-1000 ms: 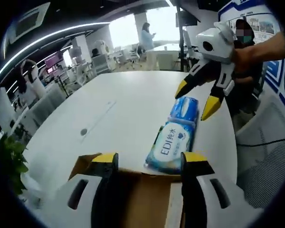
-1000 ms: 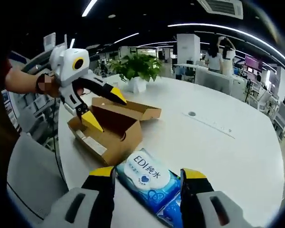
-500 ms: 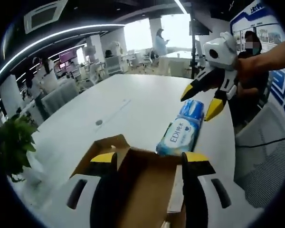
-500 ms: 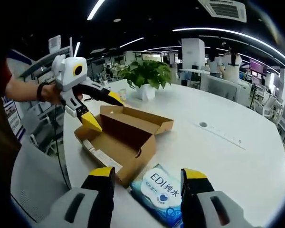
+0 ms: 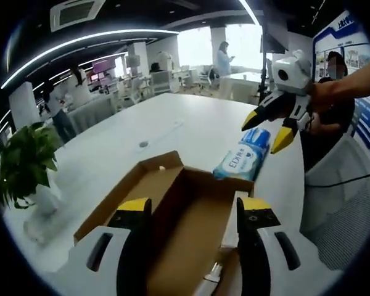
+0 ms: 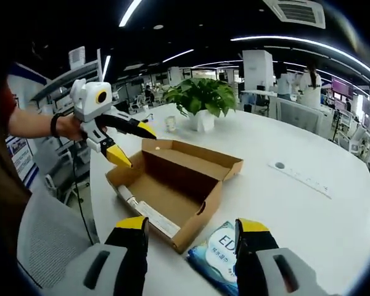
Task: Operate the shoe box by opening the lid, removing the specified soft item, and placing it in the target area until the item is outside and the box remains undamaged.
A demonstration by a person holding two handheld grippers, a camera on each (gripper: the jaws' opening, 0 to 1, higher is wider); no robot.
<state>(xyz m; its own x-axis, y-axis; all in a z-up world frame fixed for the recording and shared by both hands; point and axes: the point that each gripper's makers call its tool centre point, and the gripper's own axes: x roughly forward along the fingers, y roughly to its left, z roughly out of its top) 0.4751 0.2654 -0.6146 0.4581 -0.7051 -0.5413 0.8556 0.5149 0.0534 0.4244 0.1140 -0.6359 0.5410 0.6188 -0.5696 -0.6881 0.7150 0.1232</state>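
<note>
Shoe box point(image 6: 172, 191): a brown cardboard box sitting open on the white surface point(image 6: 308, 216), its lid point(image 6: 194, 159) folded back on the far side as seen in the right gripper view; in the left gripper view the box point(image 5: 172, 216) is lying right under the camera, between the two jaws.
Box inside: bare cardboard floor showing, with a white printed label strip running along one inner wall.
Wet wipes pack point(image 5: 242, 162): a soft blue and white pack printed "EDI", lying flat on the surface outside the box, just beside its end wall; in the right gripper view the pack point(image 6: 221, 259) is sitting at the bottom, partly behind the jaws.
Left gripper point(image 6: 131, 143): a hand is holding it just above the box's near corner, yellow-tipped jaws spread wide and gripping nothing; in its own view the gripper point(image 5: 188, 209) is hovering over the open box.
Right gripper point(image 5: 268, 131): a hand is holding it in the air just above the far end of the wipes pack, jaws splayed apart and empty; in its own view the gripper point(image 6: 191, 231) is looking down at the box and pack.
Potted plant point(image 6: 200, 98): green leaves in a white pot, standing on the surface beyond the box.
Background: an office with desks and people standing well away.
</note>
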